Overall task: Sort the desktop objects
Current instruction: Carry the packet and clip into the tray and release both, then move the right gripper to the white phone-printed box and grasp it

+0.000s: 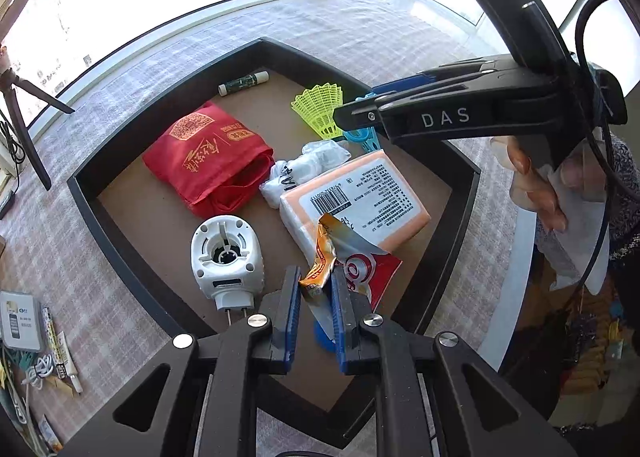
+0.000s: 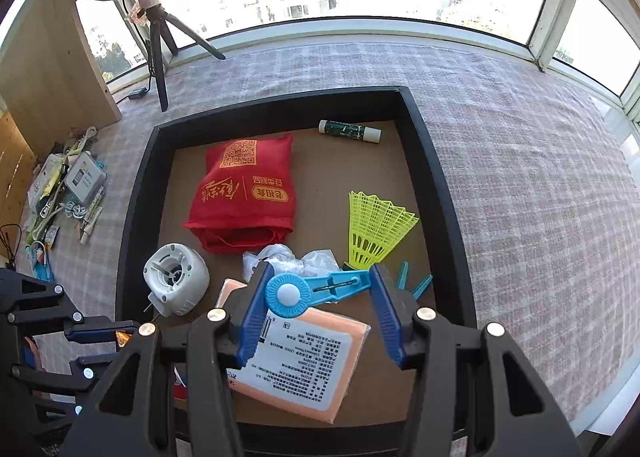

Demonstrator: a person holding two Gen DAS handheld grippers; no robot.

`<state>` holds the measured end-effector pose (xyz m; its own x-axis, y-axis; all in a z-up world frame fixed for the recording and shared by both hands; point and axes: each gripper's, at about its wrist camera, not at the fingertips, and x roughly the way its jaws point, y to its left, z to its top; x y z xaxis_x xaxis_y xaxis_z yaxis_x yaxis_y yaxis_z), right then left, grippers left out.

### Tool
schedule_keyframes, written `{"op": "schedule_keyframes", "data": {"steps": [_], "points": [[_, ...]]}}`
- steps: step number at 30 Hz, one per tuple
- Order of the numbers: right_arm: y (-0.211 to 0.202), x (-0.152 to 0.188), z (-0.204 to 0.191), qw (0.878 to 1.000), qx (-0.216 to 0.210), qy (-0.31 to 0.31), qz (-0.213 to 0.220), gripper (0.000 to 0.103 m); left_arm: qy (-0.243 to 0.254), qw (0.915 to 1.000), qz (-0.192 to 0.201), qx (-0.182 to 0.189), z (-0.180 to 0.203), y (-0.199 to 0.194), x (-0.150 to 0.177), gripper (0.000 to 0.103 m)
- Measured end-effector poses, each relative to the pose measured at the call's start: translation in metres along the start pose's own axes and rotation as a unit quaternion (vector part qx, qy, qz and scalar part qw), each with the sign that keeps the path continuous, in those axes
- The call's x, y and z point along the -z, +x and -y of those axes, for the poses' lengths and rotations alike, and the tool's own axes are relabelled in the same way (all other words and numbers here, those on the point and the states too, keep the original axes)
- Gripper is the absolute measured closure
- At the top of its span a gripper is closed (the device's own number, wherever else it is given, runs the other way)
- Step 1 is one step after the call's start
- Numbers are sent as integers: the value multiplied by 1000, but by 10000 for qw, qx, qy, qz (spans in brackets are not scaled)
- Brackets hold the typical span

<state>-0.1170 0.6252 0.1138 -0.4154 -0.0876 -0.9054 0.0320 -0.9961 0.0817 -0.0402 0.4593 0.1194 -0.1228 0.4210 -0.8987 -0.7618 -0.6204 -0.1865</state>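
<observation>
- While you hold both tools over the black tray (image 2: 136,193), your left claw (image 1: 316,289) is squeezed narrow on a crumpled orange-and-red snack wrapper (image 1: 352,261), which sticks up between its blue pads (image 1: 294,297).
- Your right claw (image 2: 320,289) is spread fairly wide, gripping a blue plastic clip (image 2: 308,291) crosswise: the round end sits against one pad, the slotted arm against the other.
- Under that clip, near the tray's near edge, lies an orange tissue pack (image 2: 300,365) with a white printed label.
- Just beyond the pack is a crumpled clear plastic bag (image 2: 288,261).
- Beside the bag, toward the tray's right edge in the right wrist view, a yellow shuttlecock (image 2: 376,229) lies on its side, with two small teal pegs (image 2: 414,281) close by.
- Near the tray's left edge in that view sits a white plug-in device (image 2: 176,285), its prongs pointing toward you.
- A red cloth bag (image 2: 244,193) with gold print fills the tray's middle.
- Against the far edge lies a green glue stick (image 2: 348,129).
- Outside the tray, loose clutter (image 2: 68,193) lies on the checked counter (image 2: 520,161) near a tripod (image 2: 160,41).
</observation>
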Motion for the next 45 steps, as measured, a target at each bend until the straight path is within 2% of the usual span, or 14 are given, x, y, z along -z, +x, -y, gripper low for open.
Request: {"op": "schedule_keyframes", "data": {"steps": [1,2,3,5,15,25,29,32,36,41,45], "points": [[1,1,1,10000,3,19,-12,55,36,10000,-4,-5,2,0,-1,88],[2,1,2,10000,14,4,-25,54,68,10000,-14,-29,4,2,-1,83],[3,1,1,10000,50,-26,-56,51,65,10000,-23,-65,4,2,-2,68],[4,2,1,9999,146,-12,-87,41,1,9999,46,-103,3,1,-2,47],[0,-8,-16,9999,-66,-149,12,40,-234,9993,158,-263,-16,-10,5,49],[8,-25,-64,9977,-301,-609,-26,40,-741,9956,287,-497,-55,-28,23,49],[10,-36,-90,9955,-461,-827,-7,40,-1122,9906,380,-688,-83,-44,37,49],[12,-46,-114,9931,-599,-1005,-2,40,-1434,9849,473,-846,-107,-60,51,49],[15,-60,-154,9867,-840,-1392,-7,40,-1940,9727,606,-1118,-144,-84,74,49],[23,-74,-216,9737,-1055,-2018,50,40,-2615,9516,744,-1435,-191,-109,107,49],[45,-90,-252,9678,-1364,-2116,-84,40,-3120,9333,888,-1539,-219,-115,136,49]]}}
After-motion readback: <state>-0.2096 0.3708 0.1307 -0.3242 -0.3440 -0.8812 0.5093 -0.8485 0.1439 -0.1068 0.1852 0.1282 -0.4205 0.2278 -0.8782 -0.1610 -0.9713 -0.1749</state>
